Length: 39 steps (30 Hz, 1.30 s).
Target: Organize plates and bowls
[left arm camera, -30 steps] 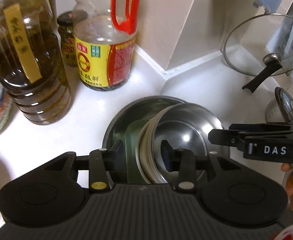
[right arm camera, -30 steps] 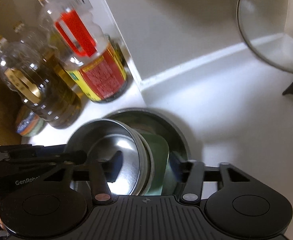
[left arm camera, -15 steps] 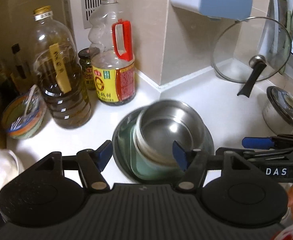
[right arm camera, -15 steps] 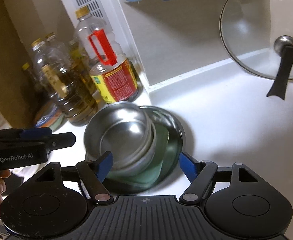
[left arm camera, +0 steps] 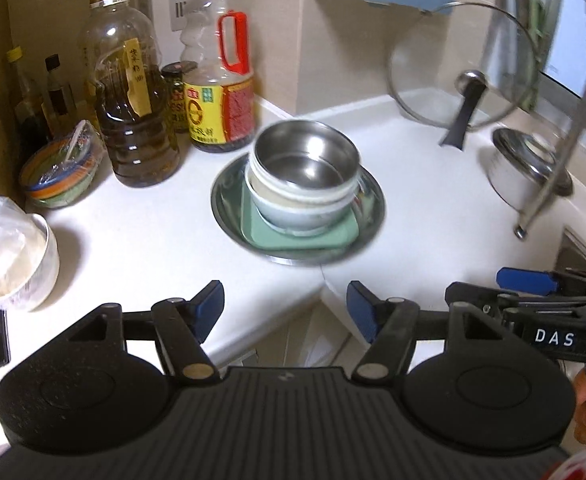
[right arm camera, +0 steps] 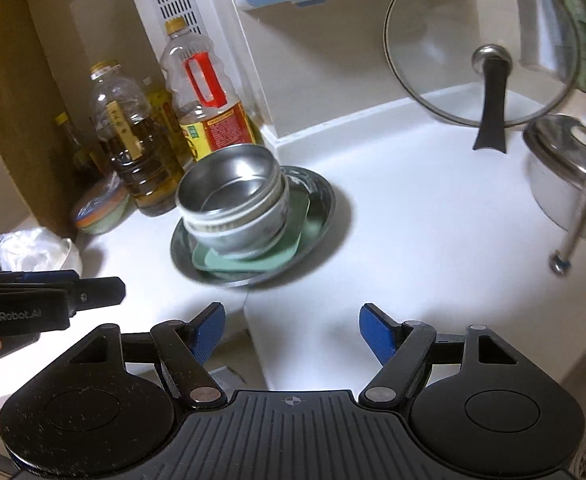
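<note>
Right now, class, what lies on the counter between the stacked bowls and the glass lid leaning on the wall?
Nothing: in both wrist views only bare white counter separates the stacked bowls from the glass lid.

Warm indoor light glares off the white counter (left arm camera: 405, 216); motion blur, bowed fisheye edges, dark corners

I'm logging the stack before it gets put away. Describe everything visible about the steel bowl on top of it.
The steel bowl is round, shiny bare metal with straight walls and a flat, reflective bottom. It looks empty. It sits upright, mouth up, nested in a pale bowl that rests on a green square plate inside a round metal dish on the white counter. It sits off-centre in the pale bowl. Only that bowl touches it; neither hand-held gripper is near it.
</note>
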### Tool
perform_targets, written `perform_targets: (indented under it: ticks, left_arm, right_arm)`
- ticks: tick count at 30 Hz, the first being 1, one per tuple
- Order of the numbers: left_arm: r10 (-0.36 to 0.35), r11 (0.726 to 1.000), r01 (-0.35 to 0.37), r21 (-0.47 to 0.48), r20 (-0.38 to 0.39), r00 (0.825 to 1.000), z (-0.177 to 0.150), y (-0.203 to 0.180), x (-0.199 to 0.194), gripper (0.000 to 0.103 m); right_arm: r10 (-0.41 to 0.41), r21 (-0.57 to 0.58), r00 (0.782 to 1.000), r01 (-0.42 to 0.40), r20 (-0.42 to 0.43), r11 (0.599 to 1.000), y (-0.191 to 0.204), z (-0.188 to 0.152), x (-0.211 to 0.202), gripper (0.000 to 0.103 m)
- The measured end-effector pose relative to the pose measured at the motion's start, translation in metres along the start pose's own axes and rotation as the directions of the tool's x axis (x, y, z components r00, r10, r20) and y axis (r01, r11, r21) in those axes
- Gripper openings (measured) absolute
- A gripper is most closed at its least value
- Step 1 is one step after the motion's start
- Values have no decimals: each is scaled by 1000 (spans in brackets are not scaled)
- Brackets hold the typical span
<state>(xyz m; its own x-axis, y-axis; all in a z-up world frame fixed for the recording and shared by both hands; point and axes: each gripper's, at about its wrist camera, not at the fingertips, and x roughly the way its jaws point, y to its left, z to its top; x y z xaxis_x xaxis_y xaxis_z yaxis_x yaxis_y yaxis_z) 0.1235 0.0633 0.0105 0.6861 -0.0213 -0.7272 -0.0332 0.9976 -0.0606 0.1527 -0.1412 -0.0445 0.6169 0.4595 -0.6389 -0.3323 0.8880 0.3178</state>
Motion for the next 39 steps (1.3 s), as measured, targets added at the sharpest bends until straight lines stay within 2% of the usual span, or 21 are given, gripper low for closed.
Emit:
perform_targets:
  ticks: [3, 8, 18, 27, 39]
  left_arm:
    - [-13, 1000, 13, 24, 4, 1000, -20, 0, -18, 67]
    - [-35, 997, 34, 67, 10, 999, -55, 2, -53, 78]
    - [-44, 996, 46, 72, -29, 999, -108, 12, -103, 79]
    - [-40, 999, 41, 30, -50, 998, -120, 15, -116, 79]
    - [-44, 999, 45, 24, -49, 998, -119, -1, -119, 79]
  right_arm:
    - [-40, 4, 999, 39, 27, 999, 9, -19, -21, 74]
    - [-92, 54, 996, 91, 14, 994, 27, -52, -54, 74]
    - [-127, 108, 992, 129, -29, 986, 60, -105, -106, 74]
    - [-99, 102, 994, 103, -42, 989, 71, -115, -125, 74]
    - [-87, 55, 994, 91, -59, 994, 63, -113, -126, 74]
